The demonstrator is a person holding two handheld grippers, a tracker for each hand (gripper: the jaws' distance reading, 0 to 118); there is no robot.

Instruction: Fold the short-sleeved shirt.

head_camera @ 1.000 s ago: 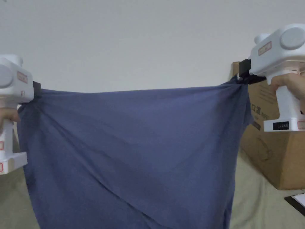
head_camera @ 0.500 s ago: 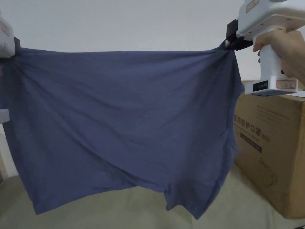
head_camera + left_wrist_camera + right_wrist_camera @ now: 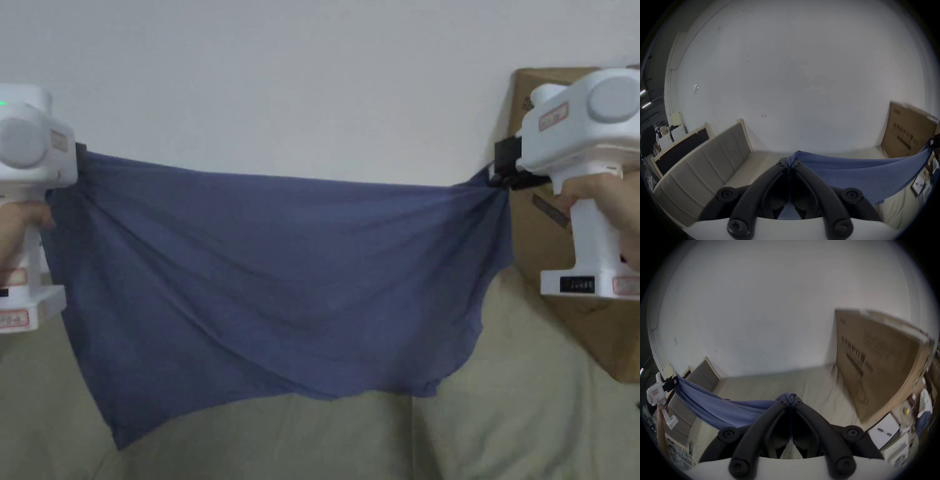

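2 claws are mine here, and the biggest thing past both is the pale wall (image 3: 300, 81), with beige bedding (image 3: 350, 437) spread below them. To the outside of my right claw (image 3: 503, 167) stands a cardboard box (image 3: 880, 363), tilted and blurred in the right gripper view; its print is too smeared to make out, and my claw's white body covers part of it in the head view. I cannot tell whether it holds anything.

Between my claws hangs the blue short-sleeved shirt (image 3: 281, 287), stretched in the air from 1 claw to the other, its upper edge sagging a little in the middle. Its lower edge hangs ragged, lowest under my left claw (image 3: 80, 169), close over the bedding; whether it touches I cannot tell. Sleeves and collar are lost in the folds.

My left claw is pressed together on a bunched wad of shirt, cloth pinched between both jaws in the left gripper view (image 3: 790, 164). My right claw is likewise clamped on a gathered corner (image 3: 790, 398).

My right hand (image 3: 609, 200) wraps the upright white handle, cut off at the frame's edge. My left hand (image 3: 19, 228) grips its handle the same way, mostly out of frame.

Beyond my left claw, a padded headboard (image 3: 708, 162) runs along the bedding's edge.
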